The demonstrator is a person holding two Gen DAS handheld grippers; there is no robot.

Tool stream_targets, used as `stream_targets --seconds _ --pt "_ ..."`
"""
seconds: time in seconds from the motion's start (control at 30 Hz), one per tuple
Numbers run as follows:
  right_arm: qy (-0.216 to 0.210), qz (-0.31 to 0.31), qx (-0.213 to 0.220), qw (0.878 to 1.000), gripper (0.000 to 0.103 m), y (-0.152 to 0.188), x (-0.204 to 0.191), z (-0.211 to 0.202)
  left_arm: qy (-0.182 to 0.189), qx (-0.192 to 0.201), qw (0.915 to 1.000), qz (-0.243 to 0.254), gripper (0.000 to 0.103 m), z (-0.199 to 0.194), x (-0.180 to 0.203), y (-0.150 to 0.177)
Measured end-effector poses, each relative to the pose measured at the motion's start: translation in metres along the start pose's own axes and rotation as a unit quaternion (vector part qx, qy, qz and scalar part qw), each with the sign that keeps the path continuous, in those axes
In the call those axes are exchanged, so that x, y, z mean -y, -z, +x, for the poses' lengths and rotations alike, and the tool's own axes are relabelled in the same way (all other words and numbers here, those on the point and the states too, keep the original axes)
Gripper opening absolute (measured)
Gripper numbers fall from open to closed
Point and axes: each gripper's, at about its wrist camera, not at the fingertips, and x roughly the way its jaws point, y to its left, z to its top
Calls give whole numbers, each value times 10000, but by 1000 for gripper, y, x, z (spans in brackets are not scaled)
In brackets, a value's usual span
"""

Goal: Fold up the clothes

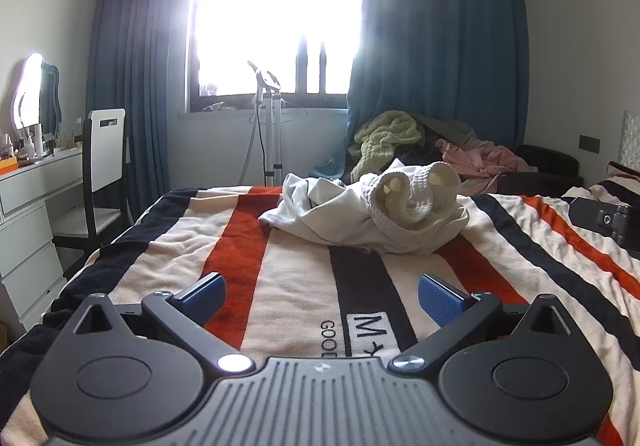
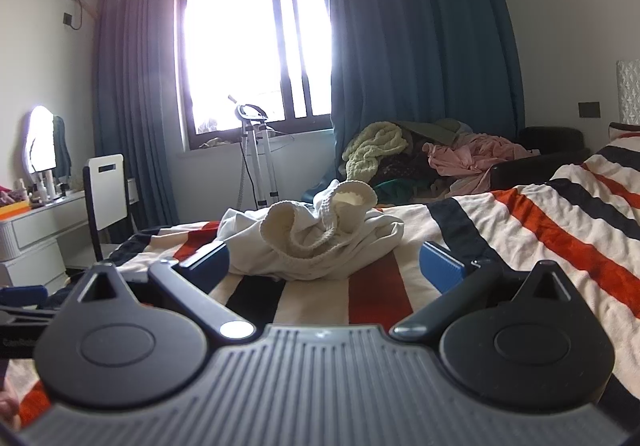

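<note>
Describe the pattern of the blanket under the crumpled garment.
The blanket has cream, black and orange-red stripes, clearest in the left wrist view.

Bottles on dresser [image 2: 42, 181] — too small; window view [image 1: 272, 5] — blown out.

left gripper [image 1: 322, 296] hovers with fingers spread wide over the striped blanket [image 1: 280, 286], short of the crumpled white garment [image 1: 360, 213].
</note>
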Motion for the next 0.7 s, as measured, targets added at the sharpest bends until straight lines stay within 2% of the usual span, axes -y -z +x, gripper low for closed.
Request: stream_targets --seconds 0.33,0.4,0.7 --pt "-73 -30 -58 10000 103 -3 18 -4 -2 93 9999 -133 103 2 -1 3" --pt "3 -233 -18 9997 103 -2 -3 -6 -14 65 9999 -109 103 3 -1 4" --pt "3 -186 -86 9998 103 -3 -1 -8 -103 -42 9999 -43 103 9 -2 6"
